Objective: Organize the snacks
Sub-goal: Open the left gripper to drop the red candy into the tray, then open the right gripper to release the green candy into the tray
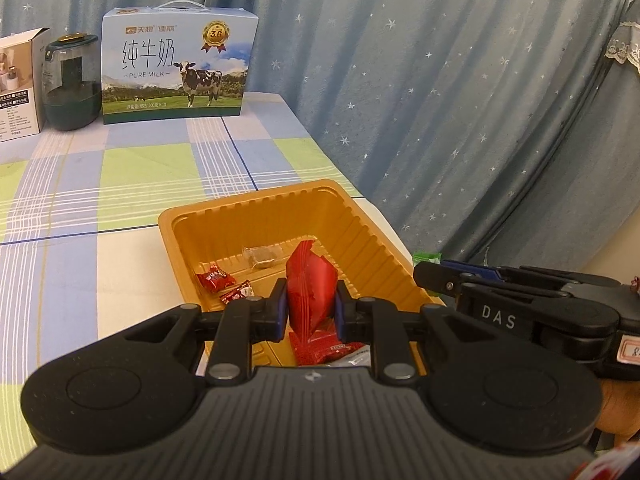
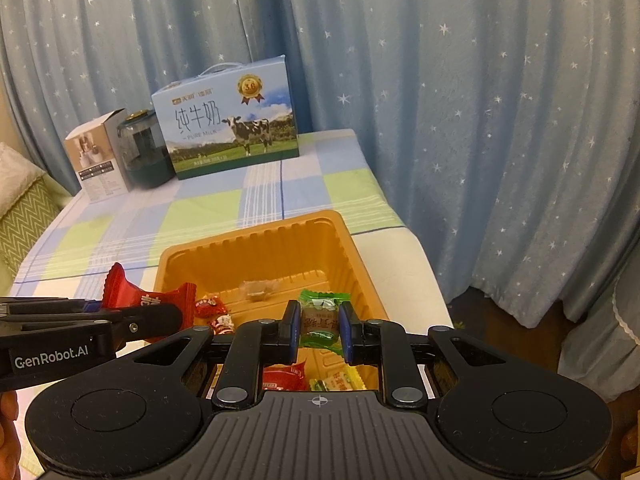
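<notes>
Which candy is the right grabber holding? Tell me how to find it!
Find the orange tray on the checked tablecloth. Over its near end the right gripper pinches a candy. It is the one in a green wrapper with a brown middle; the left gripper holds a red packet.

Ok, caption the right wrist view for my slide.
Right gripper holds a green-wrapped candy above the orange tray.

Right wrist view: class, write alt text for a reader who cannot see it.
The right gripper holds a green-wrapped candy over an orange tray that has a few sweets in it. At left, the left gripper holds a red snack packet. Behind, a milk box stands on a checked tablecloth.
</notes>
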Motion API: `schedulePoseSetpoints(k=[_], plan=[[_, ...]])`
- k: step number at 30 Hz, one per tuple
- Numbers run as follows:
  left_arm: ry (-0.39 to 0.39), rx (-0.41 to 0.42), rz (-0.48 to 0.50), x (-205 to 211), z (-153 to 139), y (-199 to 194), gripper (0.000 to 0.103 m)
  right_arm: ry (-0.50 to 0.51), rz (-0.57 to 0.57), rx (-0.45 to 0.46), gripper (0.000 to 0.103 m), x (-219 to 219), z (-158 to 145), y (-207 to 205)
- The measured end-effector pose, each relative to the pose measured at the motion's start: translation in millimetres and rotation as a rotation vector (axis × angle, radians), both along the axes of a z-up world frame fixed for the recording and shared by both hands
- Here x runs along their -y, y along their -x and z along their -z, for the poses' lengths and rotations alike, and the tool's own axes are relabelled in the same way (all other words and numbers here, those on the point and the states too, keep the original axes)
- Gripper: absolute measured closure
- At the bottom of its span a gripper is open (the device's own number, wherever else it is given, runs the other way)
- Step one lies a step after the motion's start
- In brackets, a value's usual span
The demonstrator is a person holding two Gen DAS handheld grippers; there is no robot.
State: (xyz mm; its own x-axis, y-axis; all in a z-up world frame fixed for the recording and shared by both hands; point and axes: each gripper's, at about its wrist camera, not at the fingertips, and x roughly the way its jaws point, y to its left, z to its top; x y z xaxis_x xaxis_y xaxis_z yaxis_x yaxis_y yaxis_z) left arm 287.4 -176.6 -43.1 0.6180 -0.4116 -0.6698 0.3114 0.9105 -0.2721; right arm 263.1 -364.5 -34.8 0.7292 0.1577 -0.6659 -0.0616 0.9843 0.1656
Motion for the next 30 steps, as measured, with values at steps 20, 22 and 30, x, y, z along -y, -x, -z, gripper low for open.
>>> schedulePoseSetpoints(k=[20,22,30], plan=[[-0.039,-0.021,-0.033,-12,9,-12,0.07,-0.011,-0.001,-0.023,0.082,-1,9,-11],[-0.04,-0.019,-0.037,-15,8,-10,0.07,-0.012,-0.004,-0.024,0.082,-2,8,-11],[-0.048,-0.018,-0.042,-20,6,-6,0.07,-0.02,-0.02,-0.019,0.082,-9,4,-13]])
